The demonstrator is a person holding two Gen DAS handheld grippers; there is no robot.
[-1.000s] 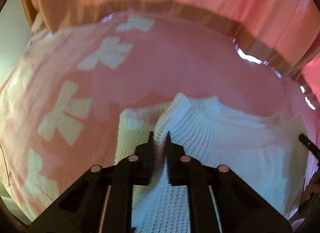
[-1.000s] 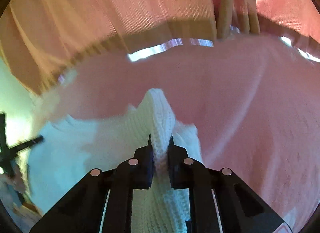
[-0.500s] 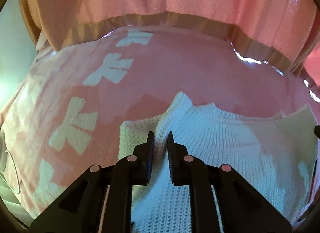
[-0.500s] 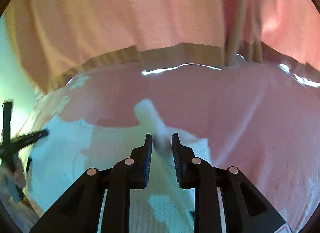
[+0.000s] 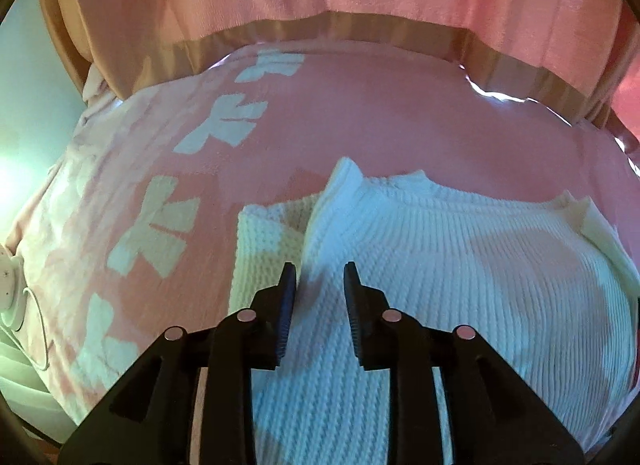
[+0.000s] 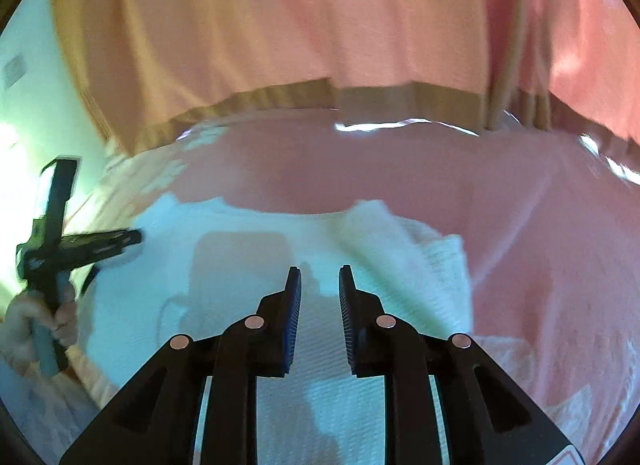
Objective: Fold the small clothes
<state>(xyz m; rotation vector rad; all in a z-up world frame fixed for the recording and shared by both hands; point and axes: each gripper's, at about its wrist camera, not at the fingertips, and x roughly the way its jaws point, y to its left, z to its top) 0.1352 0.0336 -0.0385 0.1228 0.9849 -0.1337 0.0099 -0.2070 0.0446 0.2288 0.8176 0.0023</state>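
Left wrist view: left claw released above white ribbed knit garment on pink bedspread.
Right claw: released too.
Risk: raised knit corner may spring back, undoing the fold.

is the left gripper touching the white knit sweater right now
Cannot tell. In the left wrist view the left gripper is open over the white knit sweater; no contact or gap shows plainly.

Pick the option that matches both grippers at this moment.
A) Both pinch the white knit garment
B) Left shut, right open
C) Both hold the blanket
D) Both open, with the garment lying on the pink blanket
D: the left gripper and right gripper each show a clear gap between their fingers, and the white knit sweater lies loose on the pink blanket.
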